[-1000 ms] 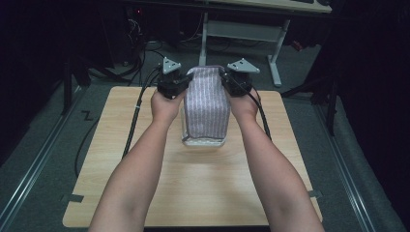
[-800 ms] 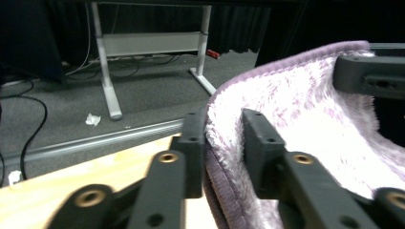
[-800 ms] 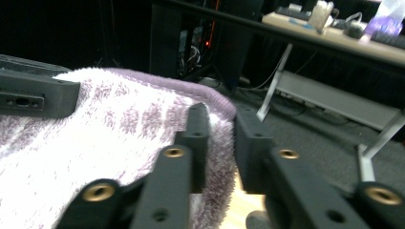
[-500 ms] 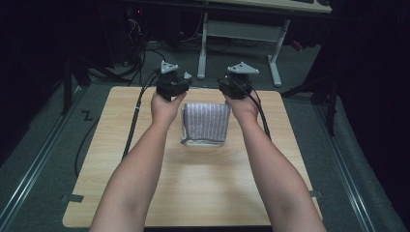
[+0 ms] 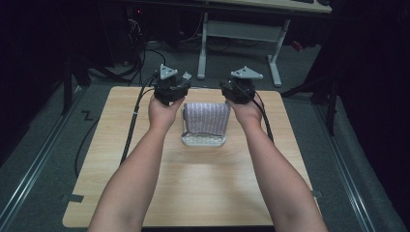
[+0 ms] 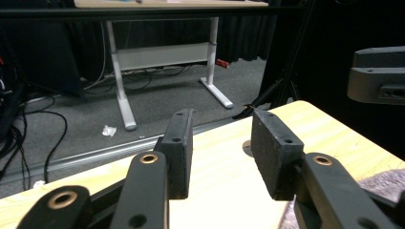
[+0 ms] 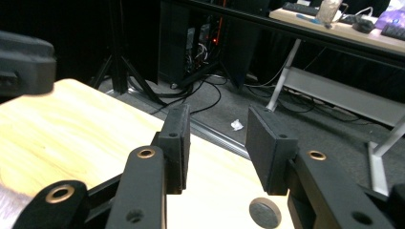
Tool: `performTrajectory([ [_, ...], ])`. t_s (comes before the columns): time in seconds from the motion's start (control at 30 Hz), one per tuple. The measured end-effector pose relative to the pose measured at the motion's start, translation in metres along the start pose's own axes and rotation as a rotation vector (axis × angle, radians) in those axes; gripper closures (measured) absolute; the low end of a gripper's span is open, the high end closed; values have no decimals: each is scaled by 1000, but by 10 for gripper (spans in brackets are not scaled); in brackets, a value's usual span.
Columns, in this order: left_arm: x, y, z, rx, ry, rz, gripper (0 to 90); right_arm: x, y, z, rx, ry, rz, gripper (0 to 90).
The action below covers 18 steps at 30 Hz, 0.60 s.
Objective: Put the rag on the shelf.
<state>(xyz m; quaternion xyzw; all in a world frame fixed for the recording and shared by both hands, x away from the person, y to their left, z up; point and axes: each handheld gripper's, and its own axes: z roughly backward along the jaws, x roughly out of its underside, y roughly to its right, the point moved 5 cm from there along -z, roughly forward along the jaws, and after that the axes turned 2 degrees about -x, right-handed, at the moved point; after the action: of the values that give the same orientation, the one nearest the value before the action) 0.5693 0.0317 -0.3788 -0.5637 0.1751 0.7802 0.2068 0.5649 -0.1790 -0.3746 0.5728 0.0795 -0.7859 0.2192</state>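
Observation:
A folded grey-striped cloth [image 5: 207,119] lies on the far middle of the wooden table [image 5: 193,193], with a white textured edge [image 5: 203,141] showing at its near side. My left gripper [image 5: 170,89] is just left of the cloth's far corner and my right gripper [image 5: 239,87] just right of it. In the left gripper view the gripper [image 6: 219,143] stands open and empty, with a bit of cloth [image 6: 382,188] at the lower right. The right gripper [image 7: 215,143] in its own view is also open, nothing between its jaws, and the cloth [image 7: 7,205] peeks in at the lower left.
Beyond the table's far edge are grey floor, loose cables [image 5: 140,53] and a white-legged desk [image 5: 239,31]. A round dark disc [image 7: 265,212] is set in the tabletop near the far edge. Dark stands [image 5: 333,96] flank the table's sides.
The cloth, held up between both grippers a second ago, now lies folded shorter on the table. Both grippers have let go and drawn apart at its far corners.

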Motion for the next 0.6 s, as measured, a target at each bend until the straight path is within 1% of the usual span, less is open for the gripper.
performTrajectory([
  [0.03,0,-1,2,-2,5,1,603,2,0,4,0,1,5,614],
  [0.13,1,-3,12,-13,21,4,599,5,2,13,-4,13,-1,614],
  [0.23,7,-5,20,-13,33,18,590,10,6,22,6,14,-24,614],
  [0.27,9,-6,23,-18,32,16,589,12,7,26,4,21,-31,614],
  [0.3,12,-7,25,-24,16,7,589,14,8,29,1,17,-34,614],
  [0.33,14,-7,27,-23,20,5,590,16,9,32,3,16,-31,608],
  [0.43,19,-10,36,-29,22,12,612,21,10,42,-2,15,-31,579],
  [0.5,22,-11,41,-29,29,16,609,25,10,49,-2,10,-30,559],
  [0.6,27,-12,49,-27,21,13,596,34,12,59,2,10,-34,553],
])
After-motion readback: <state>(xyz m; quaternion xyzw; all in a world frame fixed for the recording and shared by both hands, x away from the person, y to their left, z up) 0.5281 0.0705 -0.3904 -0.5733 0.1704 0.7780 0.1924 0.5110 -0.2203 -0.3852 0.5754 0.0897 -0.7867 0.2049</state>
